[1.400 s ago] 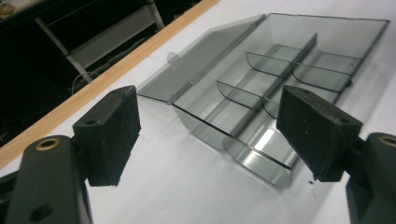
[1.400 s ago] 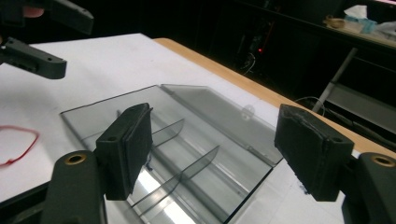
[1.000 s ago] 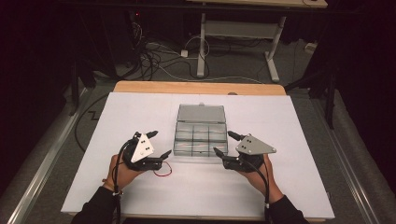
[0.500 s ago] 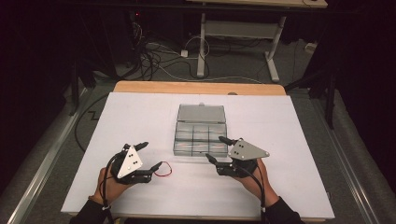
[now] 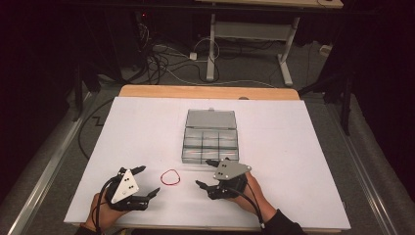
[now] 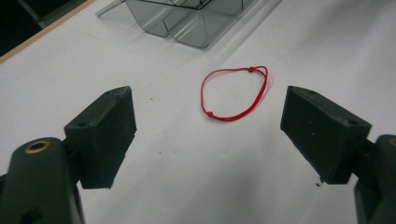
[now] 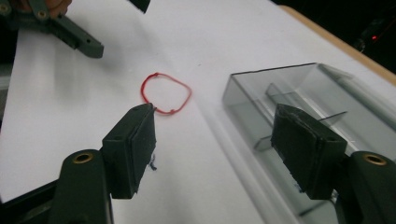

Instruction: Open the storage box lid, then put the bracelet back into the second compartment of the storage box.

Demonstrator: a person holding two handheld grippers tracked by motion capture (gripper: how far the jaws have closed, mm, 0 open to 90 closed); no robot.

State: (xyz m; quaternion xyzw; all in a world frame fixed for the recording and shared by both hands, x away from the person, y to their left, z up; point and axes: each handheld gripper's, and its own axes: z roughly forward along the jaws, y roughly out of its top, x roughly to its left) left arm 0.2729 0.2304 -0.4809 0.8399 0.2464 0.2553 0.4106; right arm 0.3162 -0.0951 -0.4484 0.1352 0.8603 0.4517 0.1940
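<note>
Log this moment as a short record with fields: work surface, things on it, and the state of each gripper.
surface: white table
item: red string loop, lying flat between the two grippers, apart from both
container: clear compartment box, lid open, compartments look empty
left gripper: jaws open, nothing between them
right gripper: jaws open, nothing between them, just in front of the box

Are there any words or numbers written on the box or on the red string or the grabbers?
None: no words, numbers or signs can be read.
The clear compartment box is plain.
The red string loop has only knots.
The left gripper and right gripper carry holes and screws, no label.
The white table is blank.
</note>
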